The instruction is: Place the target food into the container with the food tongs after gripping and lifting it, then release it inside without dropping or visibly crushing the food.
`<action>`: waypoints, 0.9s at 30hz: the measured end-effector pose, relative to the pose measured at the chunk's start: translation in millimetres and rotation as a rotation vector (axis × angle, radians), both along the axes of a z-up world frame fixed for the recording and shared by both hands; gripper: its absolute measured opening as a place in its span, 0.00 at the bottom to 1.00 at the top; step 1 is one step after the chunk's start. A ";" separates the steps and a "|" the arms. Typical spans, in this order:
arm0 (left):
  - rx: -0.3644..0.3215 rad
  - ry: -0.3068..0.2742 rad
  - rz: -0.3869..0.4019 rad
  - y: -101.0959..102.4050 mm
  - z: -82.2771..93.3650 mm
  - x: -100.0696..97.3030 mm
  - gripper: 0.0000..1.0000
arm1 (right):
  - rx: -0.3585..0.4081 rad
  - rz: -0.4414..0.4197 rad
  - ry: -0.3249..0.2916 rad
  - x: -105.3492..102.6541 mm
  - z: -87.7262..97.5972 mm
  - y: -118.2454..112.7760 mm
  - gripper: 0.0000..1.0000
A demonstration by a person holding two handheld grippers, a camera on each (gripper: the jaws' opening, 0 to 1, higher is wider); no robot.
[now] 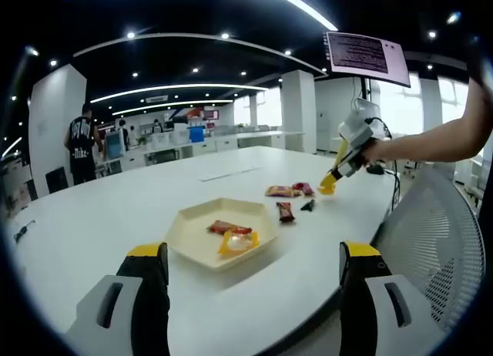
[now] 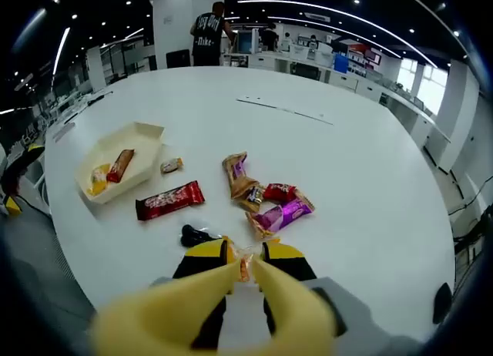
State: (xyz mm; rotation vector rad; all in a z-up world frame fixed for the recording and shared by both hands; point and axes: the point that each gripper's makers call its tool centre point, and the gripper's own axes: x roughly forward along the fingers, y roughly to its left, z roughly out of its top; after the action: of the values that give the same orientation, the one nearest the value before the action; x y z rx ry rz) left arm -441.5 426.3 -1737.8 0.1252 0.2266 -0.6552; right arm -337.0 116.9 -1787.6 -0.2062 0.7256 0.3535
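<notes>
In the left gripper view, the left gripper [image 1: 254, 294] is hanging back from the white table [image 1: 115, 209], its jaws standing wide apart and empty. Straight ahead of it the cream tray [image 1: 202, 236] is sitting near the table edge, already holding a red-brown bar [image 1: 229, 227] and a yellow-wrapped sweet [image 1: 237, 243]. Farther off to the right, the right gripper [image 1: 348, 157] is carrying the yellow tongs [image 1: 328, 186], whose tips are hovering over the scattered snacks [image 1: 289, 191].

In the right gripper view, the right gripper [image 2: 245, 257] is squeezing the tongs [image 2: 231, 294], whose two arms are narrowing to a pinch on a small orange-wrapped candy [image 2: 245, 265] just at the tips; whether it is lifted off the table I cannot tell. The tray [image 2: 146, 131] is lying well off to the upper left, its long axis running diagonally, with the same two pieces inside and a small wrapped sweet [image 2: 172, 166] just beside its rim. A red bar [image 2: 169, 200] and a black object [image 2: 194, 236] are lying between tongs and tray, so the carry would probably need to pass over them.
</notes>
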 end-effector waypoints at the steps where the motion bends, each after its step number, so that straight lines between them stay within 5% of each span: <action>1: -0.003 0.000 0.001 0.0 0.2 0.1 0.88 | -0.002 0.003 -0.006 0.9 3.3 0.8 0.16; 18: -0.011 -0.004 -0.007 -1.6 1.3 -1.2 0.88 | 0.003 0.038 -0.117 10.0 73.9 24.4 0.17; 27: -0.011 -0.001 -0.013 -2.1 0.8 -1.5 0.88 | 0.024 0.060 -0.133 23.0 83.3 41.5 0.17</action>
State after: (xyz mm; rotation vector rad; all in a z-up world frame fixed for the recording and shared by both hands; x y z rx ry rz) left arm -443.0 424.1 -1737.0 0.1165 0.2215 -0.6697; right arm -314.0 158.4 -1704.3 -0.2275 0.5848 0.4017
